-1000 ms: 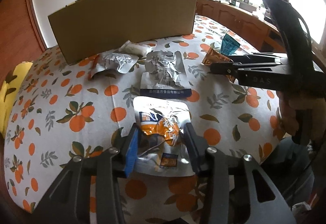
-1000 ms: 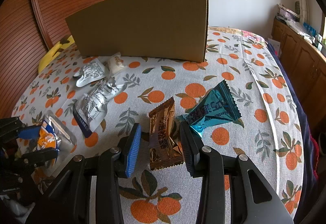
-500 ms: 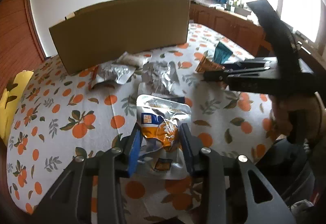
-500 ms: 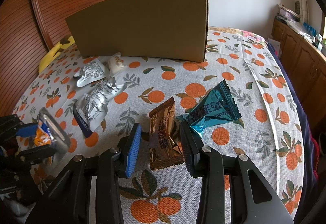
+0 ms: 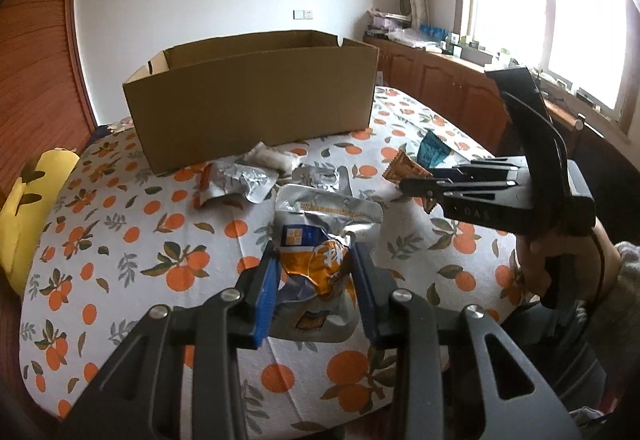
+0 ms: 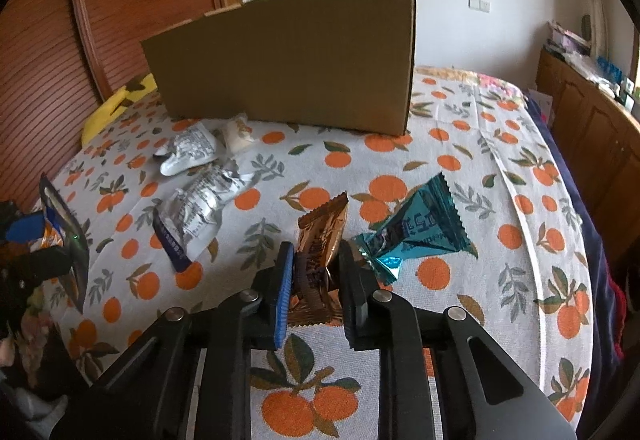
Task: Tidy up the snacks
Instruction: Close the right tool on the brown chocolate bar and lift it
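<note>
Left wrist view has the left gripper (image 5: 316, 288) clamped on a crinkled silver-and-orange pouch (image 5: 320, 264), lifted off the tabletop (image 5: 120, 240), long axis running away toward the cardboard box (image 5: 252, 104). That box is open-topped at the far edge. Between box and pouch there's a scatter of silver packets (image 5: 236, 182), so not much free room there; left of the box the cloth is bare out to the rim. Right wrist view: right gripper (image 6: 316, 276) pinched shut on a brown wrapper (image 6: 320, 240), standing roughly upright, crimped end pointing toward the box. A teal wrapper (image 6: 416, 232) lies touching it on the right, wide end angled away from the box.
</note>
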The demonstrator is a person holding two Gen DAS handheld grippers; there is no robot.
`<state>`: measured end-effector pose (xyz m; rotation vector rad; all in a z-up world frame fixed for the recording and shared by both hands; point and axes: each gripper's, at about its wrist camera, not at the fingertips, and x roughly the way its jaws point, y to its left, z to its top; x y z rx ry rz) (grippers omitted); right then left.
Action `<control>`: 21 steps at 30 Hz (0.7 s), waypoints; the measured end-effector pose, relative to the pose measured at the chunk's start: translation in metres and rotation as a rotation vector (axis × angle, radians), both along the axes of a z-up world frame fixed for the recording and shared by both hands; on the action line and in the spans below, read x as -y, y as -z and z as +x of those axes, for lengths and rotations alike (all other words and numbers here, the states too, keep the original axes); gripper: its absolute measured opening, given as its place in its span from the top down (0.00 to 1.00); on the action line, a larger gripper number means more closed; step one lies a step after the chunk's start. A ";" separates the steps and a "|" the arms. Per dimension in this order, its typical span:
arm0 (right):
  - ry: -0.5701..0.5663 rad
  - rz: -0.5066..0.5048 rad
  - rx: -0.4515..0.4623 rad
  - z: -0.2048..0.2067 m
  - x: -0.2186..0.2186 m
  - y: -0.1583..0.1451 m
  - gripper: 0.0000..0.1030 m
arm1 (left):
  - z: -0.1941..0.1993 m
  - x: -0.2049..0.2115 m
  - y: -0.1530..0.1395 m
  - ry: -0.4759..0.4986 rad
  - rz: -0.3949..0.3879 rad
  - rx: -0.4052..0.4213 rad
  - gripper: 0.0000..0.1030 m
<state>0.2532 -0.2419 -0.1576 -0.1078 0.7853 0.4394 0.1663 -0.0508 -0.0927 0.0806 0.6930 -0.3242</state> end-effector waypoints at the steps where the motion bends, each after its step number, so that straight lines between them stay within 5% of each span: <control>1: -0.002 0.002 0.010 -0.001 0.000 -0.001 0.82 | 0.000 -0.001 -0.002 -0.004 -0.003 0.006 0.67; 21: -0.004 0.015 0.090 -0.012 0.001 -0.008 0.82 | 0.011 -0.026 -0.023 -0.048 -0.046 0.070 0.67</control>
